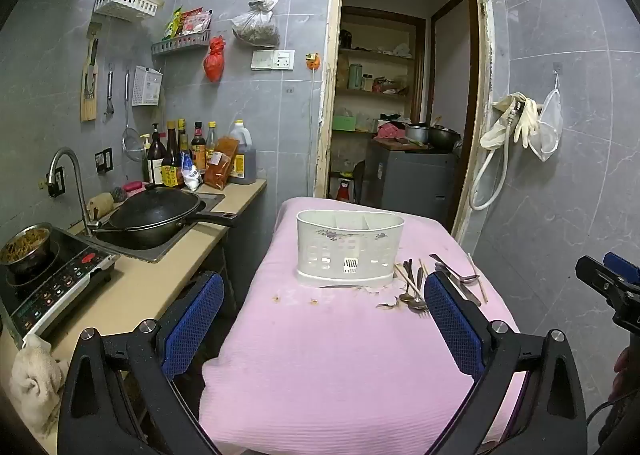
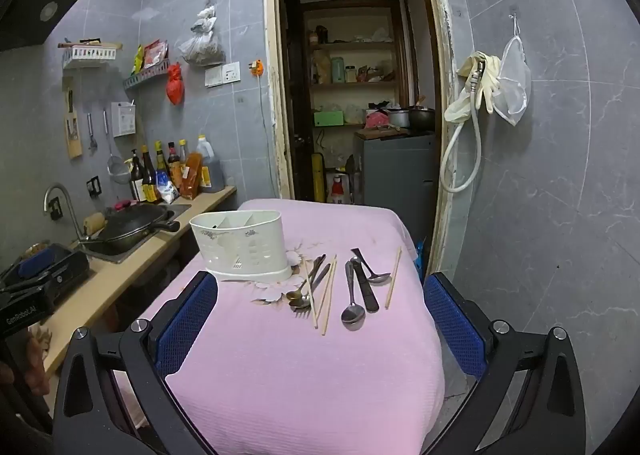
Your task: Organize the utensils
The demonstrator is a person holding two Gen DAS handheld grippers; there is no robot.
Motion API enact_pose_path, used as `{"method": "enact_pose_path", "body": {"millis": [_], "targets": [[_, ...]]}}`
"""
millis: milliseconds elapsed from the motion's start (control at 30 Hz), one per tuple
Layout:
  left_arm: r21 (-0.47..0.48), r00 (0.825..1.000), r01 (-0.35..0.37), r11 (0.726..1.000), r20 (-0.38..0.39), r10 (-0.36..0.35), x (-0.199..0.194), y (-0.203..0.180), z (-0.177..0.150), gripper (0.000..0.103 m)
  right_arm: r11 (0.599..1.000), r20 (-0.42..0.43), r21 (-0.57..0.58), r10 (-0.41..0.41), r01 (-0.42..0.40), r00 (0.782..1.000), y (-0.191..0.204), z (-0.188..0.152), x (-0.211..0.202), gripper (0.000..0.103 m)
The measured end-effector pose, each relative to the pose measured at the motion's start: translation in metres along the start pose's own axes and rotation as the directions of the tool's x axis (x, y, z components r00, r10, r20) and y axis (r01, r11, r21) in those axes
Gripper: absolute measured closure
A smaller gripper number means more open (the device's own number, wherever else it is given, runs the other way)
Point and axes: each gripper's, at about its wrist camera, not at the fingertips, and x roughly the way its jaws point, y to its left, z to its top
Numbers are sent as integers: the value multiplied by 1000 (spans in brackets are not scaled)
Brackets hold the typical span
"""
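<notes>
Utensil caddy (image 2: 244,247) upright on pink-covered bench (image 2: 304,375) | spoons, chopsticks (image 2: 326,297) loose at its 4 o'clock | left gripper (image 1: 324,319), right gripper (image 2: 320,319): fingers spread wide, empty

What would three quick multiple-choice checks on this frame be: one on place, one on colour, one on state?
1. Where do the loose utensils lie relative to the white caddy in the right wrist view?
A. inside it
B. on the cloth to its right
C. on the counter by the wok

2. What colour is the cloth over the table?
A. pink
B. green
C. grey

3. What state is the right gripper in?
A. shut on a spoon
B. shut on chopsticks
C. open, holding nothing

Answers:
1. B, the spoons, fork and chopsticks all rest on the cloth right of the caddy.
2. A, the cover shows pink in both views.
3. C, its blue pads stand wide apart with only cloth between them.
</notes>
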Motion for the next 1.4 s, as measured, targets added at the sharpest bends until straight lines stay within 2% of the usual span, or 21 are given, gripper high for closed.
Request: {"method": "enact_pose_path", "body": {"millis": [1400], "targets": [[0, 1000, 1, 1000, -4, -1, 3, -1, -5, 5, 1000, -19, 2, 2, -2, 1000, 1, -6, 14, 0]]}}
